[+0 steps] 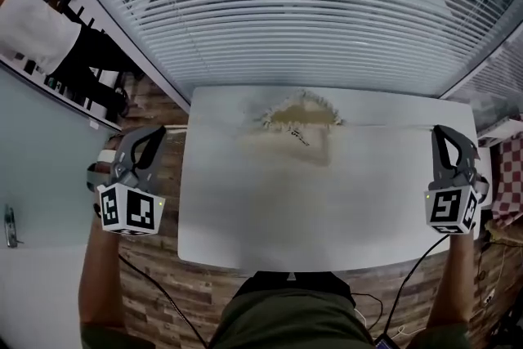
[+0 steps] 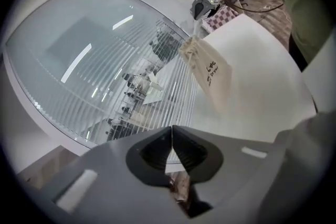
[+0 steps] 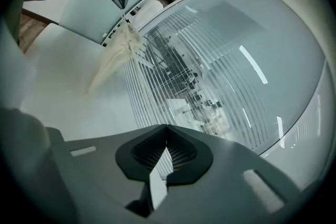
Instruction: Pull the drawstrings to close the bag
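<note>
A beige cloth drawstring bag lies flat at the far middle of the white table, its mouth gathered into a puckered frill towards the window. My left gripper hangs off the table's left edge, shut, with a thin drawstring running from it to the bag. My right gripper is at the table's right edge, shut on the other drawstring. The left gripper view shows the bag and the right gripper beyond it. The right gripper view shows the bag stretched towards the left gripper.
Slatted window blinds stand right behind the table's far edge. A person in a white top is at the far left. Wooden floor flanks the table, cables trail near my legs, and a checked cloth lies at the right.
</note>
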A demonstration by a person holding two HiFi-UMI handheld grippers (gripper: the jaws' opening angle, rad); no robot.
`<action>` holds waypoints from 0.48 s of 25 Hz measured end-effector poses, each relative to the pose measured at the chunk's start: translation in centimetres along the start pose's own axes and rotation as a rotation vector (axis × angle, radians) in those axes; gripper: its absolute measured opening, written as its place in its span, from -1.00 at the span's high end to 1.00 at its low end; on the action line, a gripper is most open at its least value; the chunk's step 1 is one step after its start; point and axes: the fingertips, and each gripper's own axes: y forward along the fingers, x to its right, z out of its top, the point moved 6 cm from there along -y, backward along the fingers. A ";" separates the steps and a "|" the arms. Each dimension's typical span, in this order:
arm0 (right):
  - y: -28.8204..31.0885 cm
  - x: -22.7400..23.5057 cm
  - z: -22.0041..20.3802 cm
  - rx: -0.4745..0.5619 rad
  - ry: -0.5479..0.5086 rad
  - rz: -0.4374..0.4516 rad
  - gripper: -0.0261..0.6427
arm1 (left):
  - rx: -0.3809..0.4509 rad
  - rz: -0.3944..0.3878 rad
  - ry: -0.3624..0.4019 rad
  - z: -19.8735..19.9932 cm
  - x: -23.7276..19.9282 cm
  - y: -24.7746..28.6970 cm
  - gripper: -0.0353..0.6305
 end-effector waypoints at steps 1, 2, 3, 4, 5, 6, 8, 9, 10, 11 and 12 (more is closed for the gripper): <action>-0.2 0.1 0.0 -0.002 0.007 -0.012 0.88 | -0.005 0.013 -0.001 -0.3 -0.2 -0.2 0.86; -0.3 0.2 -0.1 -0.007 0.019 -0.022 0.88 | -0.009 0.027 -0.014 -0.7 -0.5 -0.4 0.86; -0.4 0.4 -0.2 -0.010 0.030 -0.035 0.88 | -0.011 0.042 -0.036 -1.2 -0.8 -0.5 0.86; -0.6 0.9 -0.1 -0.010 0.039 -0.053 0.88 | -0.013 0.057 -0.060 -1.5 -1.2 -0.8 0.86; -0.9 1.3 0.1 -0.007 0.046 -0.068 0.88 | -0.017 0.073 -0.080 -1.7 -1.6 -1.1 0.86; -1.1 1.6 0.2 -0.004 0.053 -0.081 0.88 | -0.020 0.091 -0.096 -1.9 -1.8 -1.5 0.86; -1.4 1.6 0.3 0.001 0.067 -0.100 0.88 | -0.025 0.125 -0.137 -2.7 -1.9 -1.9 0.86; -1.5 1.4 0.4 0.002 0.075 -0.107 0.88 | -0.027 0.139 -0.164 -3.5 -1.7 -2.0 0.86; -1.5 1.1 0.6 0.002 0.086 -0.112 0.88 | -0.030 0.152 -0.193 -4.4 -1.5 -2.1 0.86; -1.5 0.9 0.7 0.002 0.096 -0.117 0.88 | -0.034 0.162 -0.220 -5.2 -1.3 -2.2 0.86; -1.6 0.8 0.8 0.000 0.102 -0.123 0.88 | -0.038 0.172 -0.242 -5.8 -1.2 -2.3 0.86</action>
